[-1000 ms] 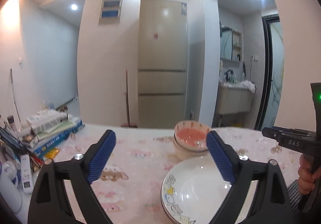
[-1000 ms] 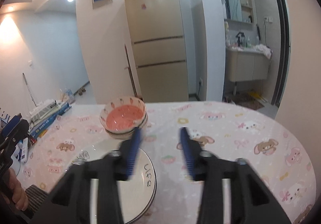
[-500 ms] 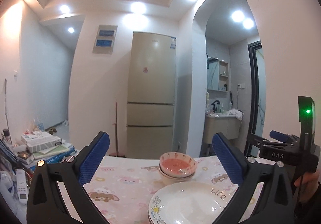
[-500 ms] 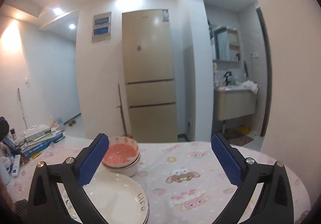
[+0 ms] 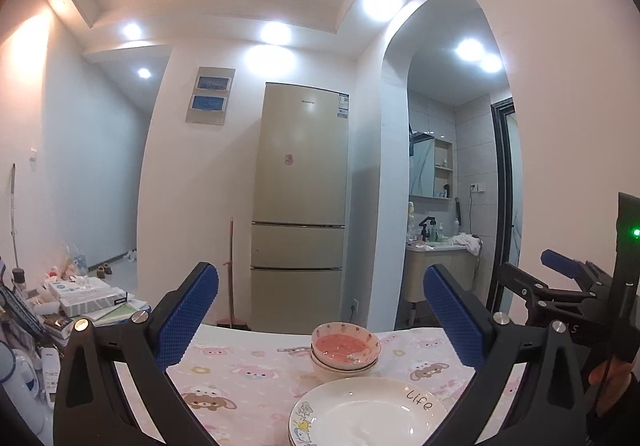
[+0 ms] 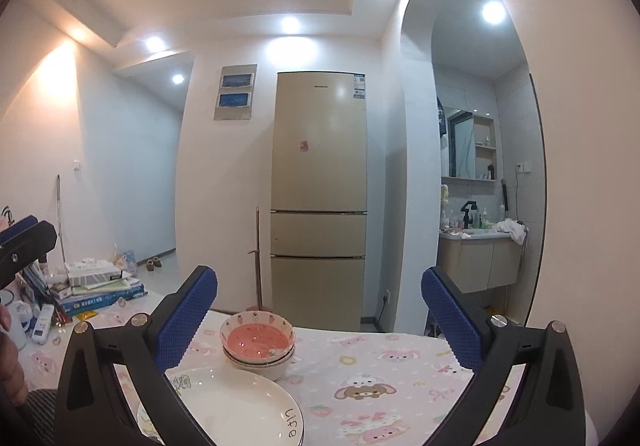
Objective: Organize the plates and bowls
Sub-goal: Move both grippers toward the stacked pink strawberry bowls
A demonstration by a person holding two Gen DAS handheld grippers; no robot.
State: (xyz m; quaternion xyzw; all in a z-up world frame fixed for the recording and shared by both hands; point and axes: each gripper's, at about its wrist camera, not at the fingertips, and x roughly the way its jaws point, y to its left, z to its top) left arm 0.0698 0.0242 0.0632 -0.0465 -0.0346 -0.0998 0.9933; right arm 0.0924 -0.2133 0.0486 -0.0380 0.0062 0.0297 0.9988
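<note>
A stack of white plates (image 5: 372, 416) marked "Life" lies on the table near me; it also shows in the right wrist view (image 6: 236, 406). Behind it stands a stack of bowls (image 5: 345, 352) with a pink inside, seen too in the right wrist view (image 6: 258, 344). My left gripper (image 5: 320, 314) is open and empty, raised above the table, level with the bowls. My right gripper (image 6: 320, 314) is open and empty, also raised; it appears at the right edge of the left wrist view (image 5: 568, 286).
The table (image 6: 400, 386) has a pink cartoon cloth. Books, boxes and a remote (image 5: 80, 302) are piled at its left end. A beige fridge (image 6: 320, 198) stands behind, a broom (image 6: 258, 258) beside it, and a washbasin alcove (image 6: 476, 246) at the right.
Both grippers rose and tilted up, so the plates and bowls sank lower in view. The right gripper opened from nearly shut a second ago to wide open.
</note>
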